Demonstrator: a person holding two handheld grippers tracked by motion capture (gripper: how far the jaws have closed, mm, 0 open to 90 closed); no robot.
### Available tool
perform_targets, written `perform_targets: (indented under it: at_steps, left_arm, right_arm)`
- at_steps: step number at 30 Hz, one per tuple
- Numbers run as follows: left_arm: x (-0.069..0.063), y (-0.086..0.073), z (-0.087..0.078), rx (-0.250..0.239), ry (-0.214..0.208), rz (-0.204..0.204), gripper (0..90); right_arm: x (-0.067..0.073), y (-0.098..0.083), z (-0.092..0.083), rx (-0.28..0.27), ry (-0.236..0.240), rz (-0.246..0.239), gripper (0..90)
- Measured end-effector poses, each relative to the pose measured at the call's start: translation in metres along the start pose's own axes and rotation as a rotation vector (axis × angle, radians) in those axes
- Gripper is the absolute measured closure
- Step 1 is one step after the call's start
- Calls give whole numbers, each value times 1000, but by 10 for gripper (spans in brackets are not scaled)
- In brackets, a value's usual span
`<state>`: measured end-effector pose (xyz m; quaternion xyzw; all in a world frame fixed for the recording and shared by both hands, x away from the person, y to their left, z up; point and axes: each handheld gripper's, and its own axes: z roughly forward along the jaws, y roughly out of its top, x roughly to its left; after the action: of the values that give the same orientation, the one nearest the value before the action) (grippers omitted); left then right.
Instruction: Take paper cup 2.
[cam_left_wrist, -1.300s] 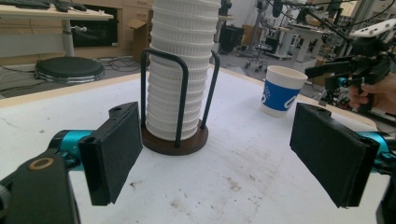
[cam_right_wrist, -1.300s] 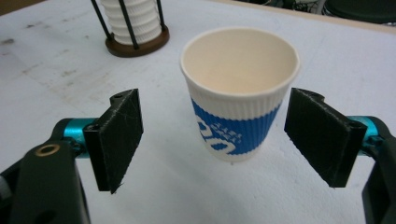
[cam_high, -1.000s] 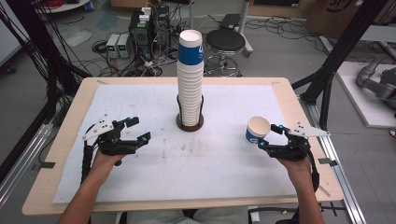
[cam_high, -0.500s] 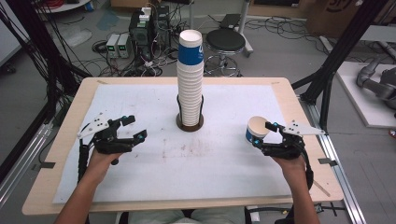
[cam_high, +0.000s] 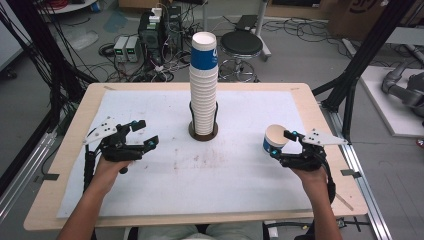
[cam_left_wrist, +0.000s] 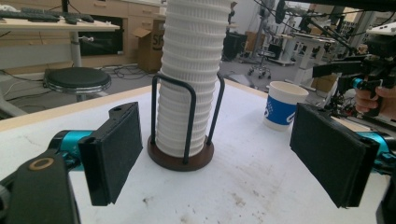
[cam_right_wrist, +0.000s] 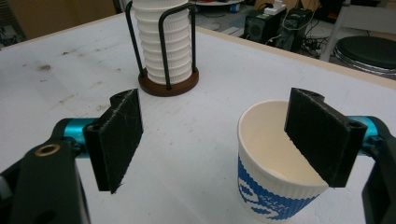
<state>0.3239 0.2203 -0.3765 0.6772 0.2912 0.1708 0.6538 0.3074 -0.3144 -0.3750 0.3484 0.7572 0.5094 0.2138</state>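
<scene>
Here, from left to right, our left claw hovers spread and empty over the tabletop. The stack of cups stands upright in its wire holder at the middle. Our right claw stands spread, one pad inside the paper cup. We judge we should lift clear without tipping it.

my matt black foam-like pads flank a ribbed paper cup, the cup stack stands in a dark wire holder on a brown base, on a scuffed white table.
</scene>
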Motion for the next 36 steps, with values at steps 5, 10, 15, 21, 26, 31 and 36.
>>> perform_targets:
  at_steps: [5, 10, 15, 21, 26, 31, 36]
  left_arm:
    - [0, 20, 13, -17, -24, 21, 168]
    - [2, 51, 30, -28, -55, 28, 167]
    - [3, 84, 48, -16, -74, 53, 167]
    - [6, 125, 70, -3, -107, 71, 163]
    - [7, 144, 86, 25, -105, 94, 165]
    - [8, 161, 100, 37, -132, 97, 165]
    - [7, 175, 112, 48, -125, 114, 165]
  right_arm:
    - [-1, 1, -1, -3, 3, 1, 200]
    - [-2, 1, -1, 0, 9, -5, 200]
    - [-2, 1, 0, 1, 20, -7, 200]
    - [-2, 3, -2, -7, 24, -7, 200]
    - [-4, 3, -3, -11, 26, -7, 200]
    - [-3, 3, -3, -13, 33, -7, 200]
    - [-4, 3, -4, -17, 32, -3, 200]
